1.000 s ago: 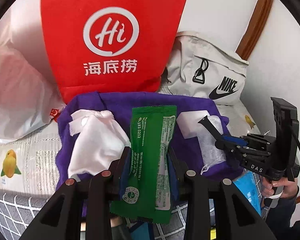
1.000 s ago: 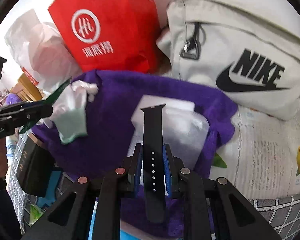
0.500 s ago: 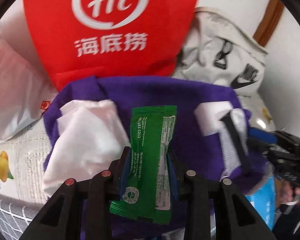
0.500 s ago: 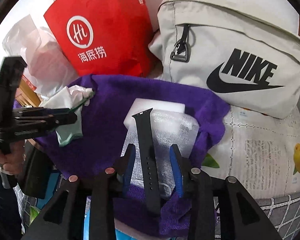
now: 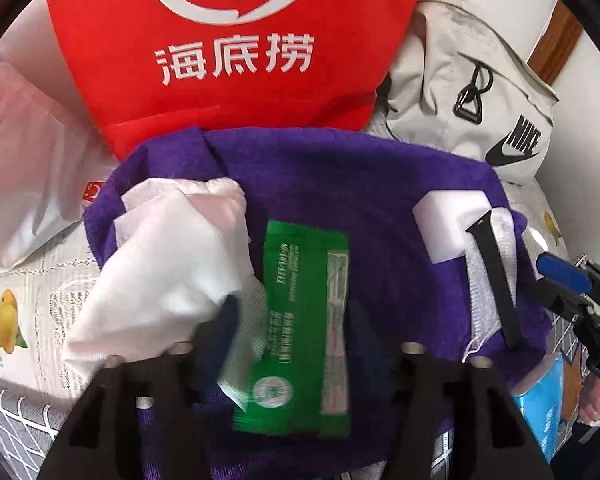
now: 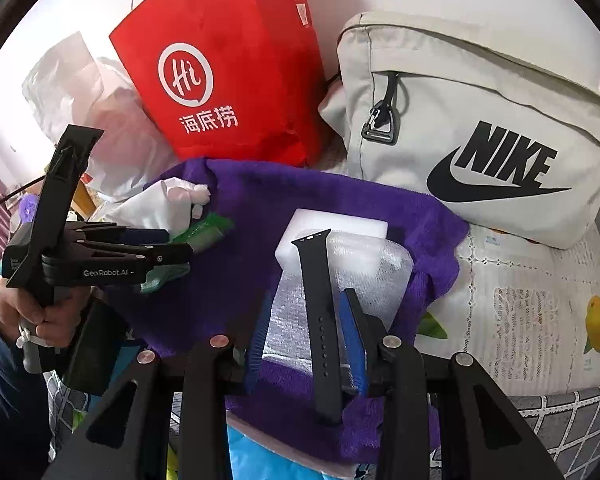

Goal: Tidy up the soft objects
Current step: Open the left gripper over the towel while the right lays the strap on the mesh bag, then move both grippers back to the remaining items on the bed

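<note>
- Both views are bright and evenly lit, with soft shadows.
- The fisheye bends the edges, and the corners are black.
- The green packet [image 5: 300, 332] seems motion-blurred.

A white cover printed with yellow fruit [image 6: 540, 304] lay over a grey grid-patterned surface [image 6: 572, 420]. On it a purple towel [image 6: 300, 200] was spread at the centre. Behind the towel, at eleven o'clock, stood a red paper bag [image 6: 228, 80]; at one o'clock leaned a pale Nike bag [image 6: 480, 120]; at ten o'clock slumped a translucent plastic bag [image 6: 72, 88].
</note>
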The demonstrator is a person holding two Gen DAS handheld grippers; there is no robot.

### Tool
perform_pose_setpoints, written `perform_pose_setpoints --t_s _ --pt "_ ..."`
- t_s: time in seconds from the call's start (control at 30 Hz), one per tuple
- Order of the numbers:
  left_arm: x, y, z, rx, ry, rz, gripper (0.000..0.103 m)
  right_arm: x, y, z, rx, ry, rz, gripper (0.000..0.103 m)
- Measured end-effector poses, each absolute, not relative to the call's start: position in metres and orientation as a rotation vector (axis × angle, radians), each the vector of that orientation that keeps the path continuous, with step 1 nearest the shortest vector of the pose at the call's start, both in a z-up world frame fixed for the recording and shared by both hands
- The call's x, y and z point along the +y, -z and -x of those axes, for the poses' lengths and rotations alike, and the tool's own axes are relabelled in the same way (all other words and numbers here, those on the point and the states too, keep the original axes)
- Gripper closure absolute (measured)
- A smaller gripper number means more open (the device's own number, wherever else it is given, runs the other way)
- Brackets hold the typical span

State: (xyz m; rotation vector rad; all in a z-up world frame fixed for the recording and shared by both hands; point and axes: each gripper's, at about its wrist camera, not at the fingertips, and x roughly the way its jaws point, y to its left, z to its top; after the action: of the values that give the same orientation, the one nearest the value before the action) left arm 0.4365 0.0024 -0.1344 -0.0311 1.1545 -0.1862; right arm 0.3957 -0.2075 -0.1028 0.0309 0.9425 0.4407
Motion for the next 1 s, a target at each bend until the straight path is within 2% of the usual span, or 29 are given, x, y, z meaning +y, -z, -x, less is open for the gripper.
perform_pose_setpoints --t_s 0.03,0.33,0.63,0.77,1.0 --pt "0.003 0.131 -0.435 1.147 0.188 0.042 0.028 -0.206 0.102 -0.395 0.942 -0.441 -0.030 0.067" --pt "0.008 0.100 -0.406 1.112 0.157 0.039 0.028 -0.198 0.087 -0.362 0.913 -0.467 -0.011 0.067" --pt "0.018 0.071 -0.339 1.079 0.159 0.046 0.028 -0.193 0.079 -0.301 0.926 -0.490 -0.008 0.067" --pt "0.022 0.065 -0.305 1.068 0.159 0.058 0.028 -0.193 0.074 -0.273 0.915 -0.485 -0.013 0.060" --pt "0.039 0.071 -0.243 1.080 0.127 0.093 0.028 -0.197 0.061 -0.228 0.876 -0.490 -0.023 0.058"
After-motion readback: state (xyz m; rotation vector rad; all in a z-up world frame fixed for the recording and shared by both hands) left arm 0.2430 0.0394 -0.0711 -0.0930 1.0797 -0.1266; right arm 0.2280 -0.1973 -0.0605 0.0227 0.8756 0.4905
